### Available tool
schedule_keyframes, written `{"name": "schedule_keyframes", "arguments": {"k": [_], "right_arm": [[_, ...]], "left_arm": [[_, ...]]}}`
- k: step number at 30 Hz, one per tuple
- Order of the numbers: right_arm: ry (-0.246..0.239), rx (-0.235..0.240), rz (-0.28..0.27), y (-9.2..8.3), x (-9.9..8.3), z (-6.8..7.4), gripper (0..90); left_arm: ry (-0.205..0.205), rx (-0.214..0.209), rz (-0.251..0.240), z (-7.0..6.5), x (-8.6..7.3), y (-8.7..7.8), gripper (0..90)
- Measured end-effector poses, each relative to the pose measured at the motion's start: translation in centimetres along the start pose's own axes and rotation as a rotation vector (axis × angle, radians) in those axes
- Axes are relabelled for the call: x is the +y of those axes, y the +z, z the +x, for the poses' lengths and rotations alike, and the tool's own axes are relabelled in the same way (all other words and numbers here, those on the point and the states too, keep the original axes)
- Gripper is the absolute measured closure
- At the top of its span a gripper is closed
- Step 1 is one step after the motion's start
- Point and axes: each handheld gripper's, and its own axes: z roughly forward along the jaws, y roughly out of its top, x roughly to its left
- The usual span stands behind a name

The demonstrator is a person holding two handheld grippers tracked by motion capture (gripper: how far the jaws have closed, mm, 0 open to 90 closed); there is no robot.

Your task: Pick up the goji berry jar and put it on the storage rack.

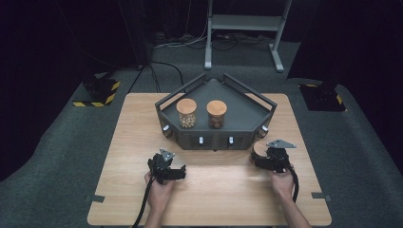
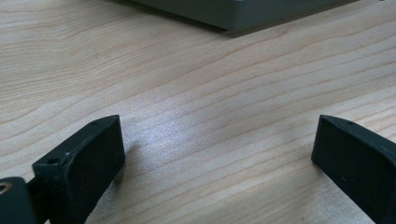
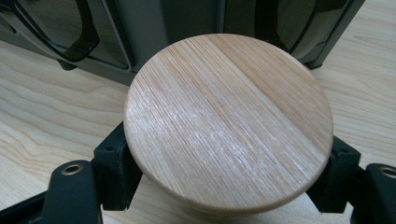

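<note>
A jar with a round wooden lid (image 3: 229,116) stands on the wooden table just in front of the grey rack's right corner (image 1: 266,121). My right gripper (image 3: 226,161) is shut on this jar, one jaw on each side beneath the lid; in the high view the jar (image 1: 258,150) peeks out left of the right gripper (image 1: 264,160). On the rack's shelf stand two more lidded jars, one with pale contents (image 1: 186,113) and one with darker contents (image 1: 216,114). My left gripper (image 2: 219,135) rests low over bare table, open, with nothing between its jaws; it appears front left (image 1: 177,172).
The grey rack (image 1: 216,90) sits at the table's far middle, with small knobs along its front face. The table's front edge (image 1: 209,222) lies close behind both hands. A metal stand (image 1: 244,28) and striped floor bases (image 1: 97,92) are beyond the table.
</note>
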Motion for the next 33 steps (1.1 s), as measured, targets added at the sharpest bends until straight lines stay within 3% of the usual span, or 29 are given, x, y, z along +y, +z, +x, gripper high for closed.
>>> {"name": "schedule_keyframes", "arguments": {"k": [20, 33], "right_arm": [[-0.008, 0.022, 0.002, -1.0, 0.3, -0.5, 25.6], [-0.038, 0.033, 0.004, -2.0, 1.1, -0.5, 25.6]], "left_arm": [[0.000, 0.000, 0.000, 0.0, 0.0, 0.0, 2.5], [0.000, 0.000, 0.000, 0.0, 0.0, 0.0, 2.5]]}}
